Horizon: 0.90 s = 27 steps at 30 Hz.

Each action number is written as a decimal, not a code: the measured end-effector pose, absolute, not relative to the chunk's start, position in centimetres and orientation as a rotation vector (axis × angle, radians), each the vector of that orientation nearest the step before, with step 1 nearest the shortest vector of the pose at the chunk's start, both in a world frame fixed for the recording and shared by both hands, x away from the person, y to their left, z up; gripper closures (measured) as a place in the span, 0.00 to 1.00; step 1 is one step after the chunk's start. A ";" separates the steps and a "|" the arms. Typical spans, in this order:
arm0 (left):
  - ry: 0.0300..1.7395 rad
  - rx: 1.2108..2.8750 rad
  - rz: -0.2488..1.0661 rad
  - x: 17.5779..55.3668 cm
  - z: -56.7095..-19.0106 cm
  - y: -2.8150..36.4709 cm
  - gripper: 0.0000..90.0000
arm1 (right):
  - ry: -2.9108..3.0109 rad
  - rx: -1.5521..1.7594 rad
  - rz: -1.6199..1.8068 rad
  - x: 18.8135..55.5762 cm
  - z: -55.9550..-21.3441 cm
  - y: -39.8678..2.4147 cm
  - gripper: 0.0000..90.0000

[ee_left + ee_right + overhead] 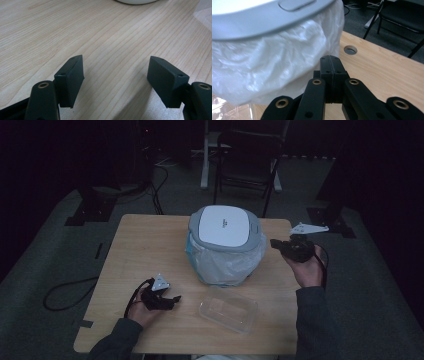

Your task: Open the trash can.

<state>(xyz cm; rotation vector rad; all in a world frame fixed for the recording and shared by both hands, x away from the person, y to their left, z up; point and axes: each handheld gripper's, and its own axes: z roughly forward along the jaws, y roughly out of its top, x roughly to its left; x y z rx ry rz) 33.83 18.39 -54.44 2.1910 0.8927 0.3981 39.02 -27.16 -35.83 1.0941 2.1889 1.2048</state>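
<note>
I have the bin (226, 245) standing mid-desk toward the far edge, lid (223, 225) closed, its plastic liner (220, 265) bulging out under the grey rim. A clear tray (228, 309) lies just in front of it, near the desk's near edge.

My right gripper (278, 243) hangs just beside the bin's right flank, near the far right corner of the desk (135, 250). In the right gripper view its jaws are pressed fully together with nothing between them, pointing at the liner (269, 67) below the lid's push button (295, 3). My left gripper (172, 300) sits low over the near left part of the desk, jaws spread wide and empty, bare wood (105, 42) between them.

I judge this as the approach: nothing is grasped yet. Next I would likely bring the right gripper up over the rim and press the lid's button with its closed tips, while the left swings toward the tray, ready to take it.
</note>
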 end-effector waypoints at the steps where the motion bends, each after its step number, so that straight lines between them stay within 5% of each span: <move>1: 0.893 2.191 0.398 33.8 -54.4 18.4 0.34 | 2.188 1.082 1.204 39.1 -35.7 -27.0 1.00; 27: 0.893 2.192 0.399 33.8 -54.4 18.4 0.34 | 2.102 1.002 1.386 40.0 -32.0 -23.8 0.98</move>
